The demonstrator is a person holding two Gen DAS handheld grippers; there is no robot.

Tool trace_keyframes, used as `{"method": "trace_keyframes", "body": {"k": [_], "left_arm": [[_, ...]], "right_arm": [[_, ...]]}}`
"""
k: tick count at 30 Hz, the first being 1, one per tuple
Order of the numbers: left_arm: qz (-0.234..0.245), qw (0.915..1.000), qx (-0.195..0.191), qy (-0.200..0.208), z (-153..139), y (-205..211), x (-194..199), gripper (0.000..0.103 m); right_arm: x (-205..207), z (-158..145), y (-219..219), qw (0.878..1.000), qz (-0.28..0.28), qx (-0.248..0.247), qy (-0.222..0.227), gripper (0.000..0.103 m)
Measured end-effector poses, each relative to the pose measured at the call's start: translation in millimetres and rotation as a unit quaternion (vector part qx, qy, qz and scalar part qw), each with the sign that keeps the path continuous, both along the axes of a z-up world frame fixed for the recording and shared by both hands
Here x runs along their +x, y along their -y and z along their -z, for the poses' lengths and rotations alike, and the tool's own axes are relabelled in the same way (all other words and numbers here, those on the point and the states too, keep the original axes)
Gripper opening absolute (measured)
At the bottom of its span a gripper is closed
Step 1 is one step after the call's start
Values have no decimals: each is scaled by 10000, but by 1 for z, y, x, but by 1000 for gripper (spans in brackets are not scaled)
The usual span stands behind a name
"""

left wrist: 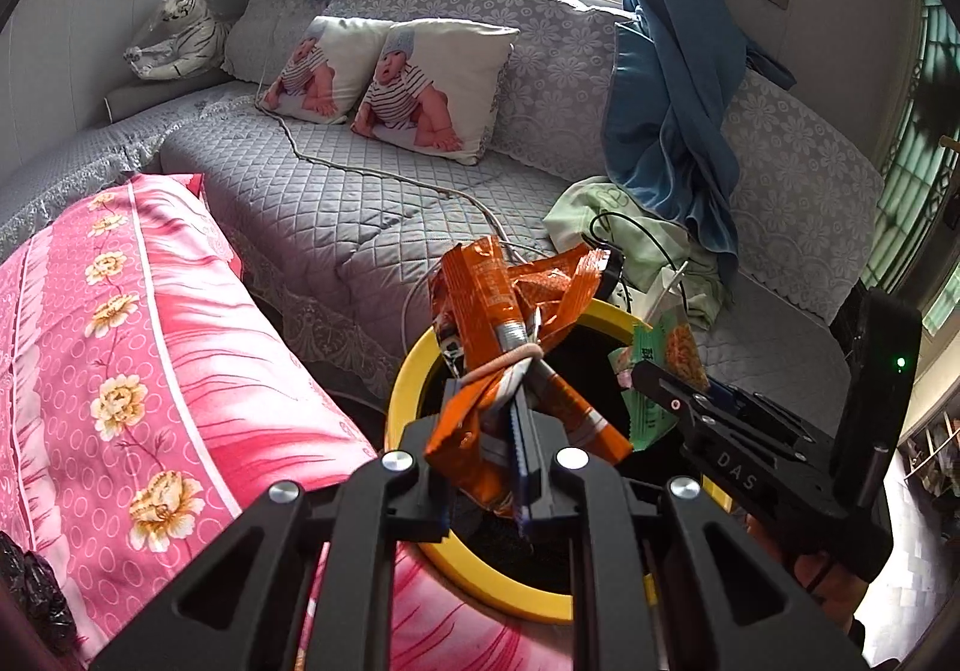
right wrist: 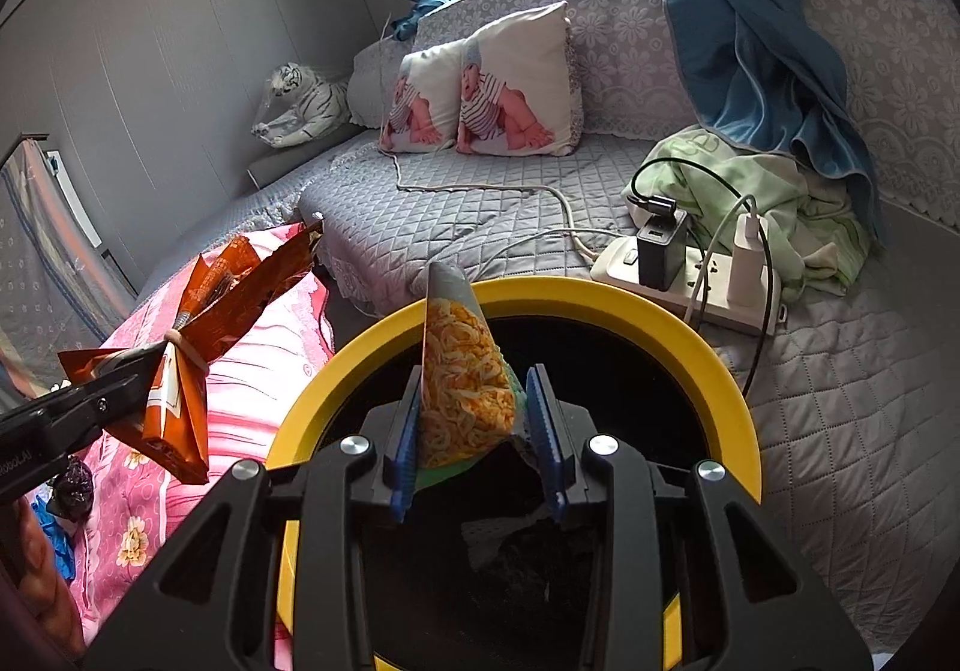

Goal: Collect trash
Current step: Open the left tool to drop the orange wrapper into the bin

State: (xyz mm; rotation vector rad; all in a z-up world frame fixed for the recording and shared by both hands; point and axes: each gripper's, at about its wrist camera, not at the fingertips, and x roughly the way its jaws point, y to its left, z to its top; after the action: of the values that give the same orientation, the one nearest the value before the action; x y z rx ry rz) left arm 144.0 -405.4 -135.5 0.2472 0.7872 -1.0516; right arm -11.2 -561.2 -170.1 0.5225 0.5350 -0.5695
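Both claws hold snack wrappers over yellow-rimmed bin (right wrist: 708, 347).

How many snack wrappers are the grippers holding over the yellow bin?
2. An orange wrapper in the left gripper; a green noodle-print wrapper in the right gripper. More may be hidden inside the bin.

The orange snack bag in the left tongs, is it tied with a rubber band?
Yes, a pale rubber band is wound round the middle of the orange snack bag just beyond the left tongs.
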Motion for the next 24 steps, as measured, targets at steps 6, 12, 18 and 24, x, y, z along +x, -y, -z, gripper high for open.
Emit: {"method": "trace_keyframes", "body": {"k": [6, 12, 18, 24], "left_arm": [[108, 9996, 132, -215, 14, 15, 1, 13], [119, 9983, 241, -525, 26, 20, 7, 14], [48, 9976, 235, -650, 29, 20, 11, 28], [-156, 9973, 115, -702, 25, 13, 16, 52]], "right_arm": [[-1, 10, 7, 9998, 93, 183, -74, 32], [-5, 14, 14, 9994, 178, 299, -94, 34], [-12, 16, 19, 9986, 302, 434, -43, 45], [-19, 12, 24, 9977, 468, 480, 59, 52]]}}
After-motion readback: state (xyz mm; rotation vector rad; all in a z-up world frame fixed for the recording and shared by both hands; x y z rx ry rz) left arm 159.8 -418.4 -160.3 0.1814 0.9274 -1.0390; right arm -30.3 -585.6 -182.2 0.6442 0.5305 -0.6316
